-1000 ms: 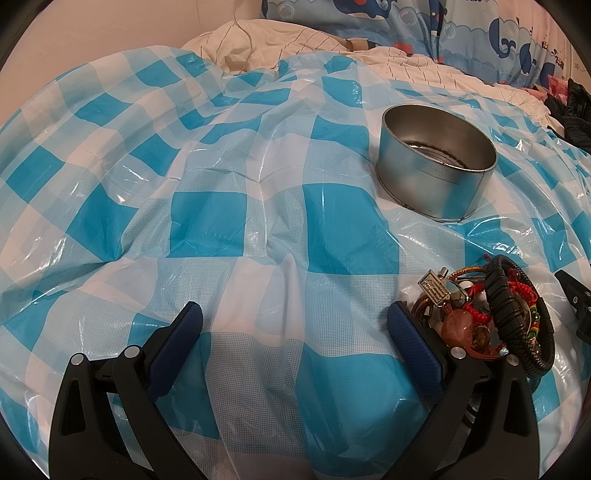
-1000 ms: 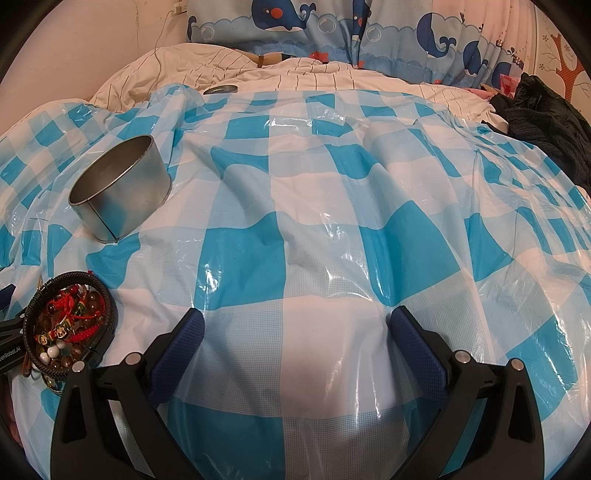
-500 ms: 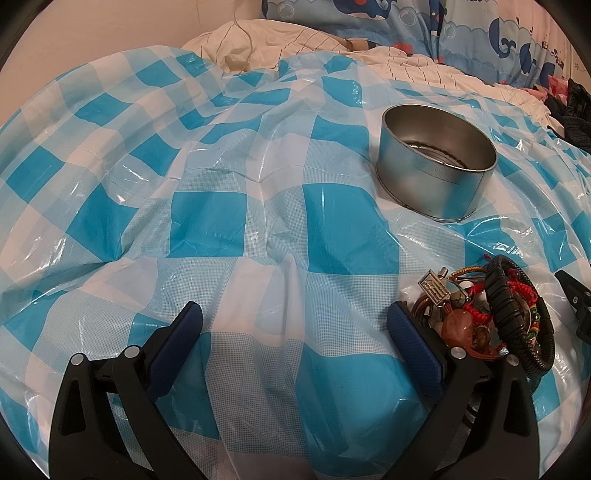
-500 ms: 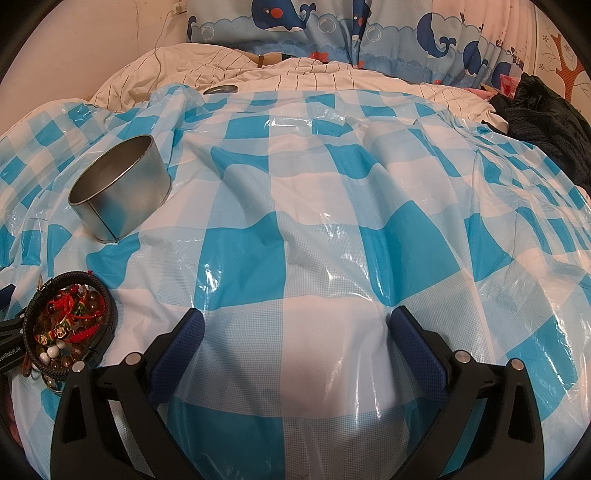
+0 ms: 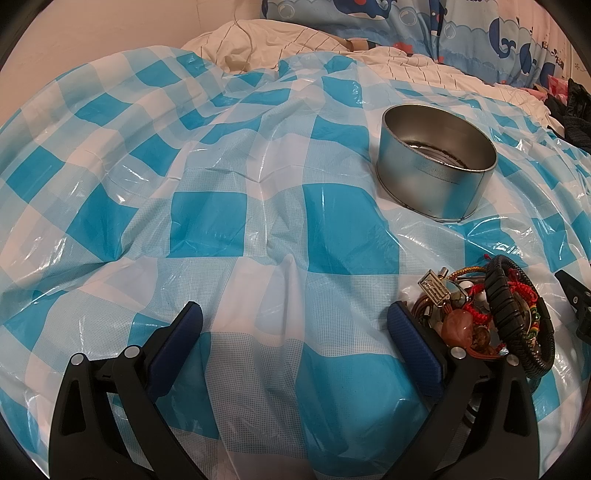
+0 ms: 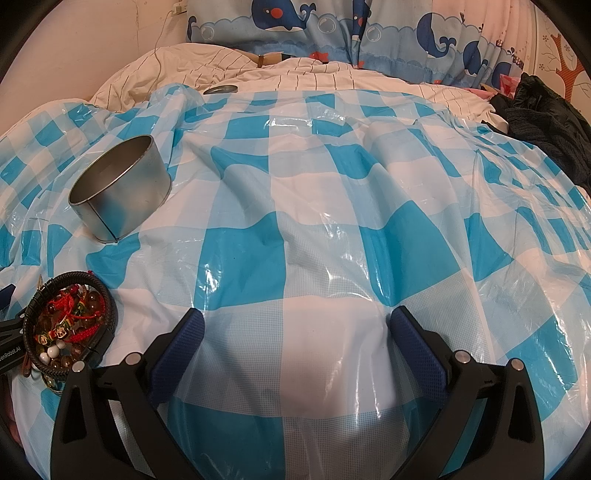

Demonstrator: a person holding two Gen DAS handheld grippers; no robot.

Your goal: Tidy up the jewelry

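A pile of jewelry [image 5: 484, 317] with a black braided bracelet, red cords and beads lies on the blue-and-white checked plastic sheet [image 5: 236, 206], just right of my left gripper's right finger. It also shows in the right wrist view [image 6: 68, 325] at the lower left. A round metal tin [image 5: 436, 162] stands open behind the pile; it shows in the right wrist view too [image 6: 118, 188]. My left gripper [image 5: 295, 325] is open and empty. My right gripper [image 6: 295, 325] is open and empty, to the right of the pile.
A metal lid [image 6: 220, 89] lies at the sheet's far edge on striped white bedding [image 6: 295, 74]. Whale-print fabric [image 6: 332, 33] hangs behind. Dark clothing [image 6: 546, 122] lies at the far right. The sheet is wrinkled and bulging.
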